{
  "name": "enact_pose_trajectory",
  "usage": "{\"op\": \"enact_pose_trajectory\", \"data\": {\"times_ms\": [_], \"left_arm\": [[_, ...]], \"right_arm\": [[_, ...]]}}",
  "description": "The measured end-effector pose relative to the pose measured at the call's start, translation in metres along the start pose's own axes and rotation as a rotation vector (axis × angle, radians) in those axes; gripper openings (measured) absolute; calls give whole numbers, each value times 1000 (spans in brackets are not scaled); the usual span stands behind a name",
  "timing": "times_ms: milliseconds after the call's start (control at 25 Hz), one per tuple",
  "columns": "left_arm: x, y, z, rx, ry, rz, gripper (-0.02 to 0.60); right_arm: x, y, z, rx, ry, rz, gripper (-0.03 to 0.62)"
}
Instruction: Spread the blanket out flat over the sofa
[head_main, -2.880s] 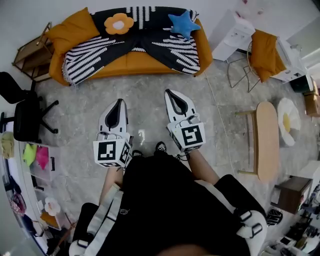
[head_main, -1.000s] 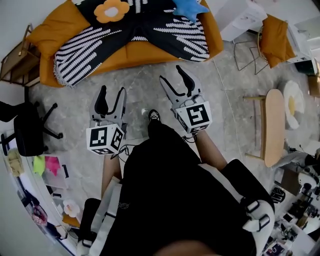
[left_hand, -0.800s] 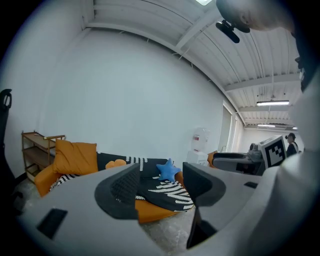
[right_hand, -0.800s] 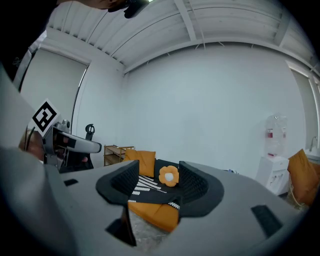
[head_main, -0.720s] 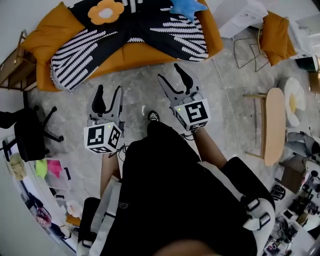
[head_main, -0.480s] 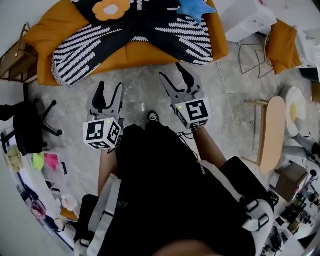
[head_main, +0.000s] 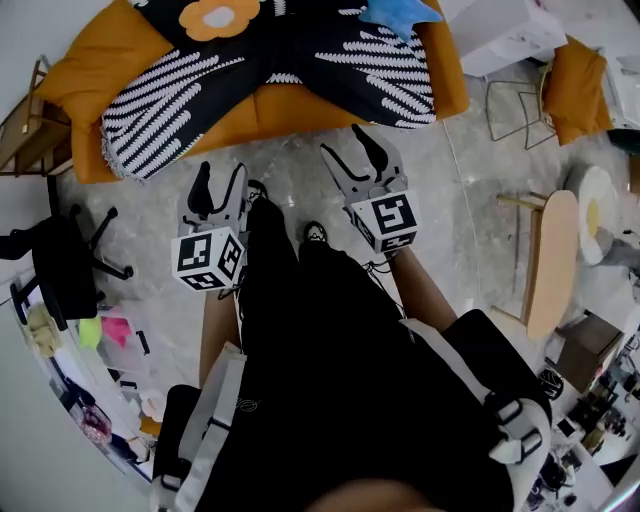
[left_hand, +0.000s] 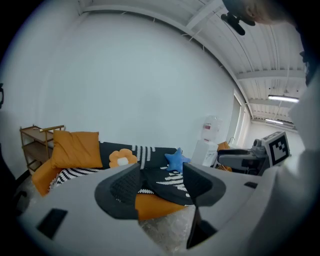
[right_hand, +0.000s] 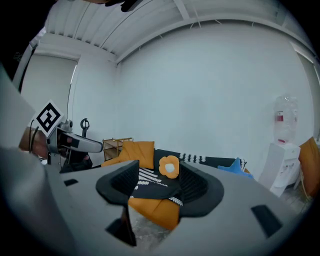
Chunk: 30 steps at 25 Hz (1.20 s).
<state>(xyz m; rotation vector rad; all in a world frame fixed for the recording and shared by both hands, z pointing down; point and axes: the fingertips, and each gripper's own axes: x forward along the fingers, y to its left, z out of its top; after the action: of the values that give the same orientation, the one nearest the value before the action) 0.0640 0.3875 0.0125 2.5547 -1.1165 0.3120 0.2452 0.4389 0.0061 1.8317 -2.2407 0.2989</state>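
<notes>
— they've stepped closer, haven't they? the sofa fills more of the head view than it did a few seconds back, and both sets of jaws, which were together then, are now apart.

— yes. one dark trouser leg has swung forward past the shoe (head_main: 314, 232). the left hand-held gripper (head_main: 221, 183) is held out in front with its jaws spread and nothing between them. the right hand-held gripper (head_main: 346, 146) is the same, gaping and empty.

— so nothing is held yet?

— nothing. i'd call this the approach. both are over the pale marbled floor (head_main: 300, 170), short of the sofa's front edge.

— and the blanket?

— the blanket (head_main: 335, 62) is on the sofa (head_main: 262, 118), but hardly flat. it's a soft black knit with white dashes. it's pinched near the back and splays forward in two wings, with bare orange seat showing between them. the left wing droops over the front edge.

— what does the next move need, do you think?

— i'd guess they need to finish closing the gap, then take one edge or corner in each gripper and draw them outward. limp cloth like that will likely bunch unless it's pulled evenly.

— and the cushions?

— a plump orange pillow (head_main: 95, 62) sits at the left end. a flower cushion (head_main: 220, 15) and a blue star cushion (head_main: 402, 12) lie on the blanket at the back, and could pin it.
</notes>
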Motion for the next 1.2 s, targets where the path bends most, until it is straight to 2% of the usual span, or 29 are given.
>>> {"op": "enact_pose_trajectory", "data": {"times_ms": [360, 640, 800, 960, 1200], "left_arm": [[86, 56, 27, 41, 62, -104, 252], [137, 101, 20, 35, 153, -188, 252], [162, 128, 10, 32, 198, -228, 252], [188, 148, -9, 67, 246, -253, 252], [236, 165, -69, 101, 361, -267, 252]], "right_arm": [[87, -20, 13, 22, 51, -67, 259], [148, -22, -3, 43, 147, -113, 259], [178, -21, -17, 101, 192, -139, 259], [202, -27, -33, 147, 220, -168, 259], [235, -50, -79, 146, 314, -182, 259]]}}
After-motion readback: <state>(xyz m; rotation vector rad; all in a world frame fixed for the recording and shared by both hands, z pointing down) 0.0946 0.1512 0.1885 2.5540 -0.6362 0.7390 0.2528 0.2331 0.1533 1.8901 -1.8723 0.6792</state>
